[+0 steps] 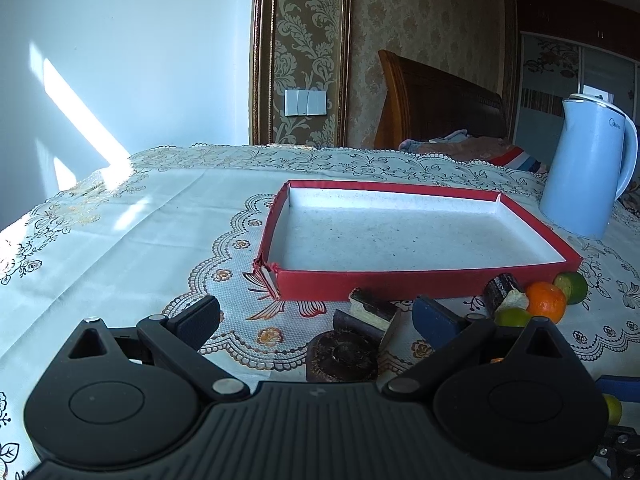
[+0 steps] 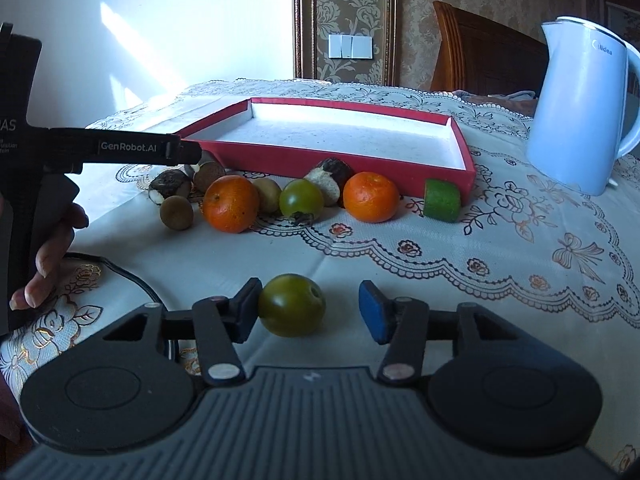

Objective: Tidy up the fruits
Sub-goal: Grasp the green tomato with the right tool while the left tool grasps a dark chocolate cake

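Lying against the left pad, green fruit (image 2: 291,305) leaves rightward room.

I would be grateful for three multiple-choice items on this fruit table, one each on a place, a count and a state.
1. Where does the green fruit nearest the right gripper lie?
A. In the red tray
B. On the tablecloth between the gripper's fingers
C. Beside the kettle

2. How many orange tangerines show in the right wrist view?
A. Two
B. Four
C. None

3. What does the red tray hold?
A. Several fruits
B. Nothing
C. The kettle

Answers:
1 B: the fruit sits on the tablecloth, touching one pad, with a gap to the other.
2 A: one tangerine and another lie in front of the tray.
3 B: its white floor is bare; the kettle stands outside it.
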A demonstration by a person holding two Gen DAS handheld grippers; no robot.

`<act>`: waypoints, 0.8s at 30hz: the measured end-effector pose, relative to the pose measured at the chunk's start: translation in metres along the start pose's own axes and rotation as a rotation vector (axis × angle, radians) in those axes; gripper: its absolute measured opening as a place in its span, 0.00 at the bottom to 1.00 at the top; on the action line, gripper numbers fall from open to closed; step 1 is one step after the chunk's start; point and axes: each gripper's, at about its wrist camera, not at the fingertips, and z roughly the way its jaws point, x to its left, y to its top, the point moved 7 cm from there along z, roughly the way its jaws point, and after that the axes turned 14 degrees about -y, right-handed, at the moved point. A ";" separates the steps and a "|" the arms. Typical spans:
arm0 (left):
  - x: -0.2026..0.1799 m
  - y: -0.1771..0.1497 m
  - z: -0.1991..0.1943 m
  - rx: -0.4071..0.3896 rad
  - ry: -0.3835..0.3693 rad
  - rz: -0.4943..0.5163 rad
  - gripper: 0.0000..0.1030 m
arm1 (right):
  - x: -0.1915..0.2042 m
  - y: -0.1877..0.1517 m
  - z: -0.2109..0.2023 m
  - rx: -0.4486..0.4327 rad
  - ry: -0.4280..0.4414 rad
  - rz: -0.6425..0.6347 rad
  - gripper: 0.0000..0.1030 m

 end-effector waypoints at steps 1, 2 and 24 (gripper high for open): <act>0.003 0.000 -0.003 0.007 -0.004 0.001 1.00 | 0.001 0.000 0.000 -0.002 -0.003 -0.007 0.41; 0.008 0.000 -0.008 0.007 -0.005 -0.002 1.00 | 0.001 0.000 0.000 -0.003 -0.003 -0.009 0.40; 0.017 -0.005 -0.009 0.143 -0.063 0.002 1.00 | -0.005 0.004 0.007 -0.009 0.001 0.072 0.33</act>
